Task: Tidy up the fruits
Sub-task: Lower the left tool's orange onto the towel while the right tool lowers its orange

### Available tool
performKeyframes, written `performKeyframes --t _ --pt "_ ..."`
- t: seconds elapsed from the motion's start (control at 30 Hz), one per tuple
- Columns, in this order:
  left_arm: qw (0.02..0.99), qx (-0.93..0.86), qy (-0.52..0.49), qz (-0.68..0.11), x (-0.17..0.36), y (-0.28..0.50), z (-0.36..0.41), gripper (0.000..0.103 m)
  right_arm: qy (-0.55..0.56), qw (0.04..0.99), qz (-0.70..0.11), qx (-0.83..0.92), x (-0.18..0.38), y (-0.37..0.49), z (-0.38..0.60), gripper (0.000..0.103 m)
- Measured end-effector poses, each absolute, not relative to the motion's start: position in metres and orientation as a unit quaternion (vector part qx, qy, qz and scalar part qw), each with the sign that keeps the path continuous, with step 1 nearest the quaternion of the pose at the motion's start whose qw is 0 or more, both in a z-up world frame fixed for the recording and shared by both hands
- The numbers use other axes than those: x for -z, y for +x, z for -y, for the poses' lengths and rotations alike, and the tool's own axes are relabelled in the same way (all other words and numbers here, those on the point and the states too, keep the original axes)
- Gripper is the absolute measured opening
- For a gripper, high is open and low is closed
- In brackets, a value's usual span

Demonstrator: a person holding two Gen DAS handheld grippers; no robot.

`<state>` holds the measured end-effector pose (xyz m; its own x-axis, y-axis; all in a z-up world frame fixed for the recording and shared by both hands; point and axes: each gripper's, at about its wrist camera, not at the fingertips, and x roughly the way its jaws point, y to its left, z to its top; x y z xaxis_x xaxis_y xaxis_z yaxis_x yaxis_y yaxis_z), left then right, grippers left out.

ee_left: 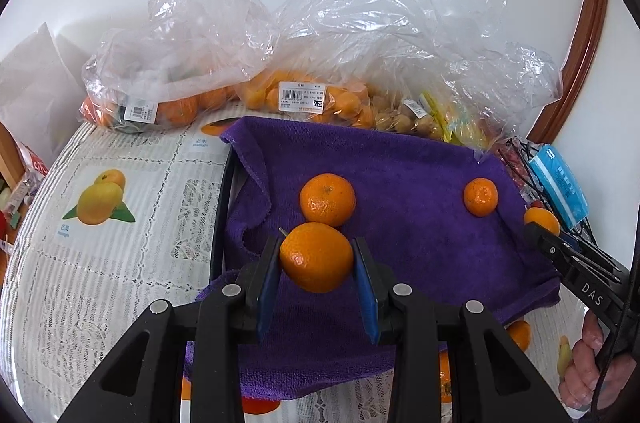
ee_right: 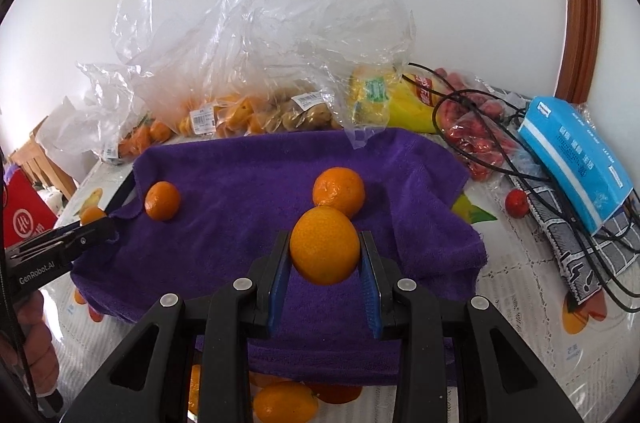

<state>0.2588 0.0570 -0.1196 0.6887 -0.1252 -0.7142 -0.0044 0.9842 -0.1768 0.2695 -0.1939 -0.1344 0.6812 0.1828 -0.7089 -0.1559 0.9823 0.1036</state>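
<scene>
A purple towel (ee_left: pixel 400 175) (ee_right: pixel 248 175) lies on the table. Two tangerines rest on it: one at its left (ee_left: pixel 327 199) (ee_right: pixel 162 200), one at its right (ee_left: pixel 481 196) (ee_right: pixel 338 191). My left gripper (ee_left: pixel 316 259) is shut on a third tangerine (ee_left: pixel 316 257) just above the towel, close to the left one; it also shows in the right wrist view (ee_right: pixel 93 216). My right gripper (ee_right: pixel 325 251) is shut on a fourth tangerine (ee_right: pixel 325 245), held above the towel near the right one; it also shows at the right edge of the left wrist view (ee_left: pixel 541 221).
Clear plastic bags of oranges (ee_left: pixel 160 103), kumquats (ee_left: pixel 304 95) and small brown fruit (ee_right: pixel 296 111) line the back. A yellow packet (ee_right: pixel 376 95), a bag of red fruit (ee_right: pixel 476 139), black cables (ee_right: pixel 520 159), a blue tissue pack (ee_right: pixel 572 159) and a loose red fruit (ee_right: pixel 517 202) lie to the right.
</scene>
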Motion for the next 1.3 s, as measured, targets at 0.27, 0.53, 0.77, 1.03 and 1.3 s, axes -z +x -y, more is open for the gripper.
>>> performKeyframes --t 0.27,0.53,0.77,1.03,1.3 --pt "0.914 0.03 -0.083 -0.396 0.123 0.26 -0.058 0.033 0.005 0.913 -0.397 -0.094 0.141 0.271 0.188 0.033" --pt "0.913 0.028 -0.084 -0.399 0.125 0.261 -0.059 0.033 -0.005 0.908 -0.408 -0.09 0.149 0.273 0.184 0.033" --pt "0.912 0.025 -0.088 -0.399 0.126 0.262 -0.061 0.033 -0.006 0.904 -0.418 -0.09 0.155 0.275 0.182 0.033" --pt "0.912 0.026 -0.085 -0.4 0.126 0.262 -0.058 0.033 -0.011 0.9 -0.427 -0.088 0.16 0.278 0.18 0.033" --pt "0.912 0.028 -0.085 -0.4 0.126 0.262 -0.058 0.033 -0.014 0.898 -0.43 -0.087 0.161 0.278 0.18 0.033"
